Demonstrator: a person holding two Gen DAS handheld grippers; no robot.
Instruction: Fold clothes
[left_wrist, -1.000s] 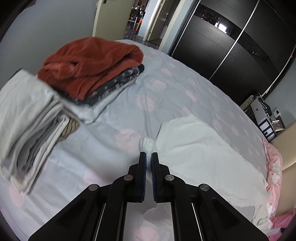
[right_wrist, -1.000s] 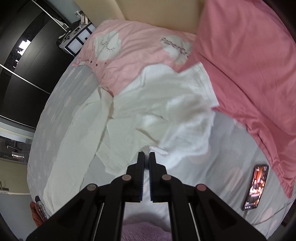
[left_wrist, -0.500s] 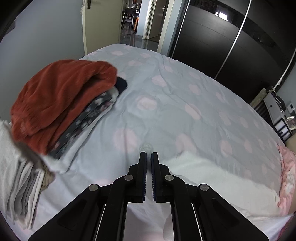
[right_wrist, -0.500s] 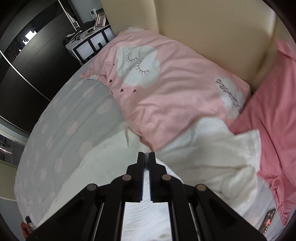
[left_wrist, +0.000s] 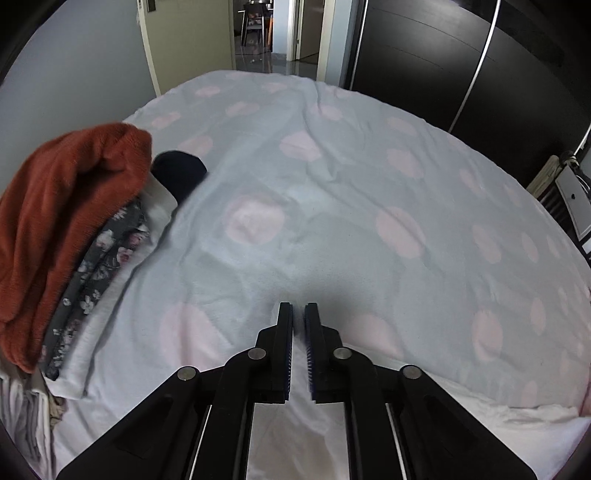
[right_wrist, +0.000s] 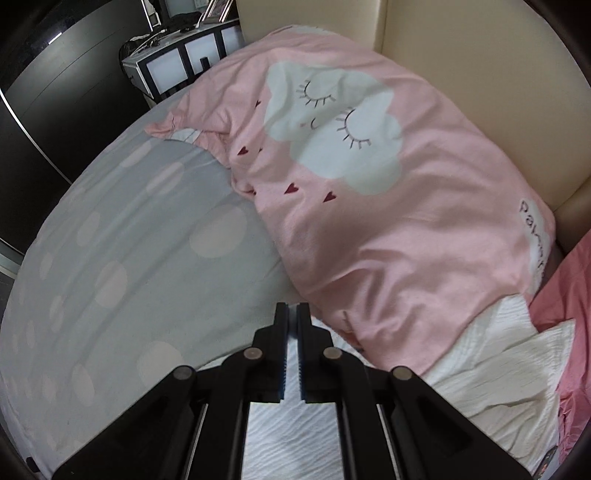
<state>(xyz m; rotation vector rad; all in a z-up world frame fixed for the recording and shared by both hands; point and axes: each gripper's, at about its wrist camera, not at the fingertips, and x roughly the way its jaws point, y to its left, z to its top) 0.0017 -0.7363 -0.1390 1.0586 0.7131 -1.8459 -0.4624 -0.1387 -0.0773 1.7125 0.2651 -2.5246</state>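
On a grey bedsheet dotted with pale pink circles, the right gripper hovers with its two black fingers nearly together, a thin sliver of white cloth visible between them. A crinkled white garment spreads beneath and to the right, its far edge tucked under a pink pillow printed with a sleepy-eyed cloud. A cream headboard rises behind.
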